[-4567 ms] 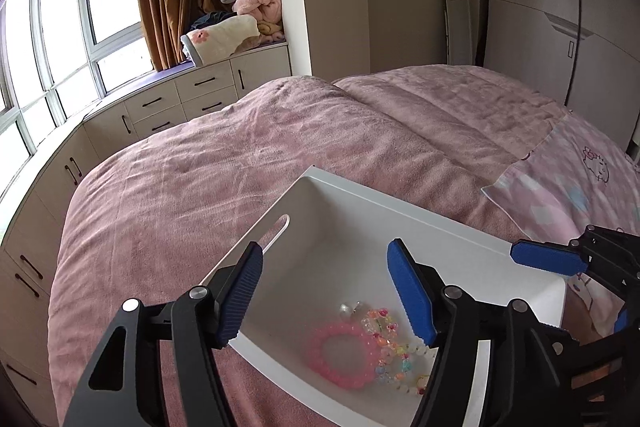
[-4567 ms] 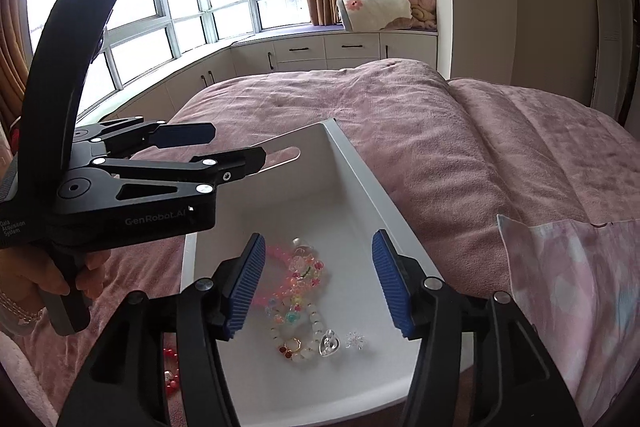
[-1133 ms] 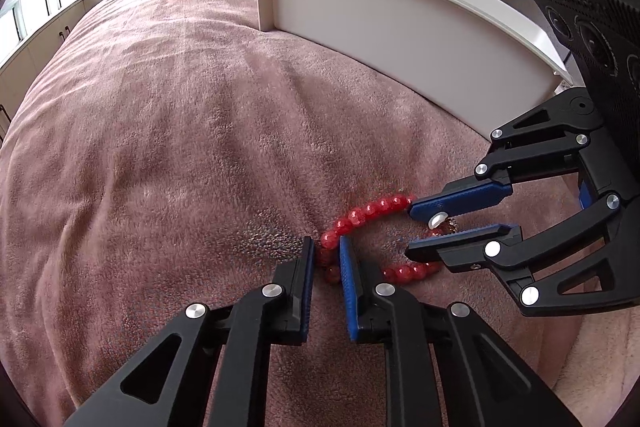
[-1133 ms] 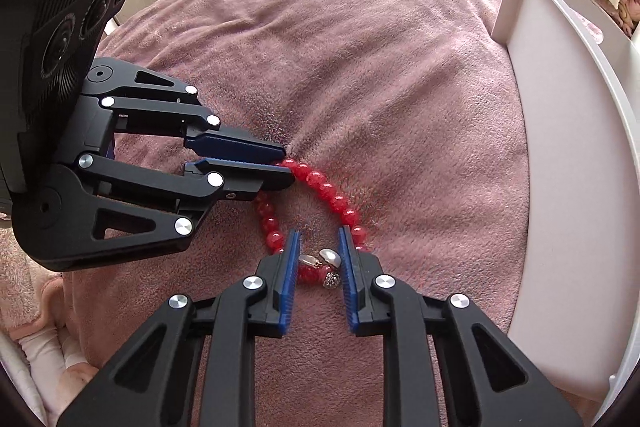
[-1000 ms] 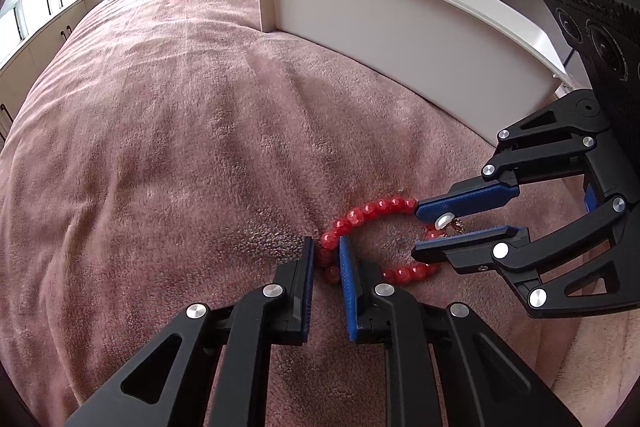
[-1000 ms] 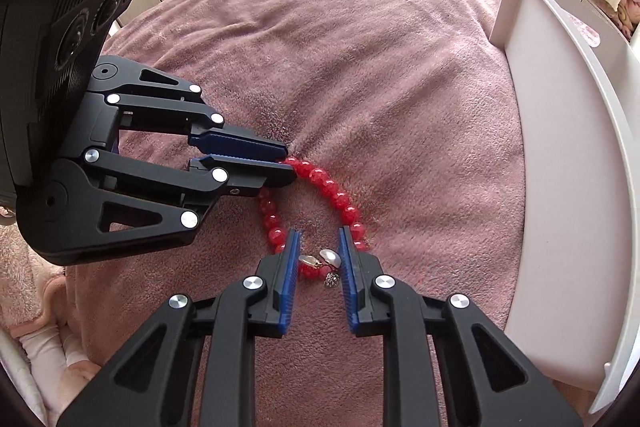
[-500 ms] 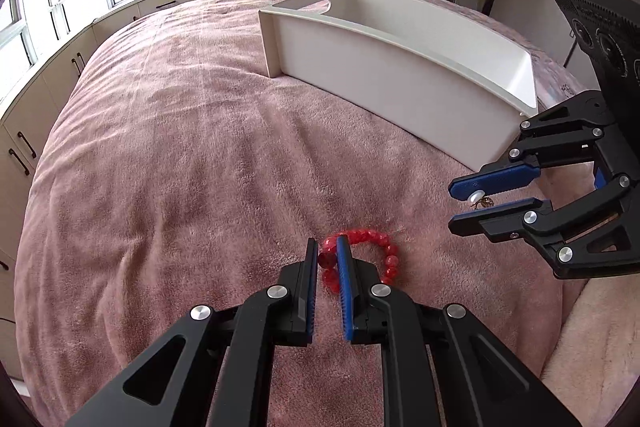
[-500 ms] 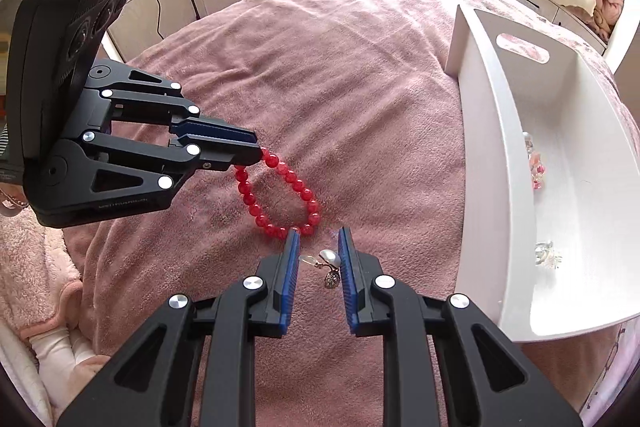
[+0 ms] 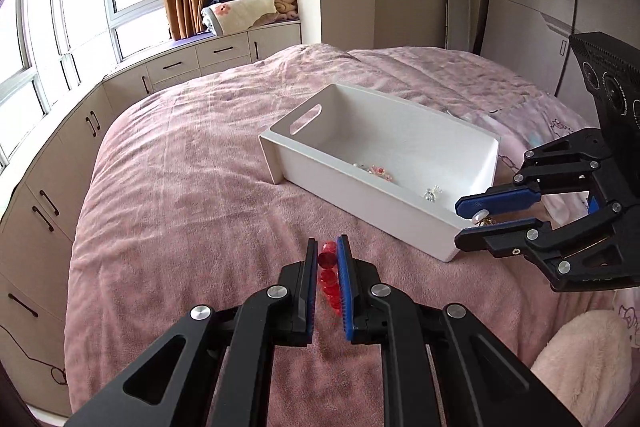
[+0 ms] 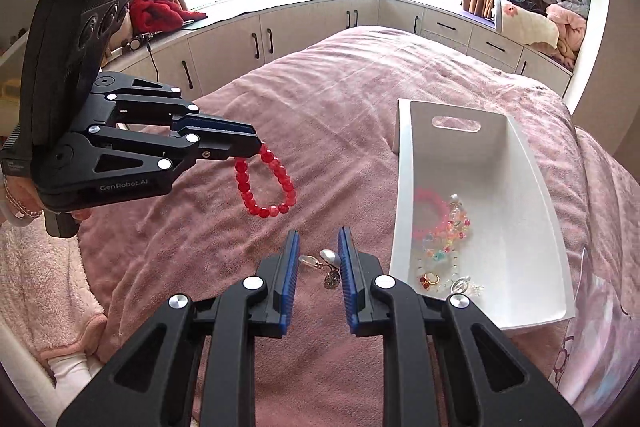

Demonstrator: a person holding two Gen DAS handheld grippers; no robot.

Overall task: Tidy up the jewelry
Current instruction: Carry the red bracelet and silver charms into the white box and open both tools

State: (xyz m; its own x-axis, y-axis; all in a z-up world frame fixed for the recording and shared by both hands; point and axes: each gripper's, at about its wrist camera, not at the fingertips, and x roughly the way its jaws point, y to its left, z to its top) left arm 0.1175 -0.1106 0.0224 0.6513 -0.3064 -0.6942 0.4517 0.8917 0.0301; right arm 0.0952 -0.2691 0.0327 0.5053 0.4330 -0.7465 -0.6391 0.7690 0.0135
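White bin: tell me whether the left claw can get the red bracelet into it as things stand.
Probably yes. The left claw is shut on the red bracelet, which hangs clear of the bedspread. The white bin is open-topped, with nothing between; the right claw sits nearer the camera.

Most of the red bead bracelet [image 9: 329,281] is hidden between the left gripper's [image 9: 328,259] jaws; tray [image 10: 404,211] trinkets too small to identify.

A bed under a fuzzy mauve-pink blanket [image 10: 340,115] carries a white rectangular plastic bin [image 10: 404,211], right of the right gripper's jaws.
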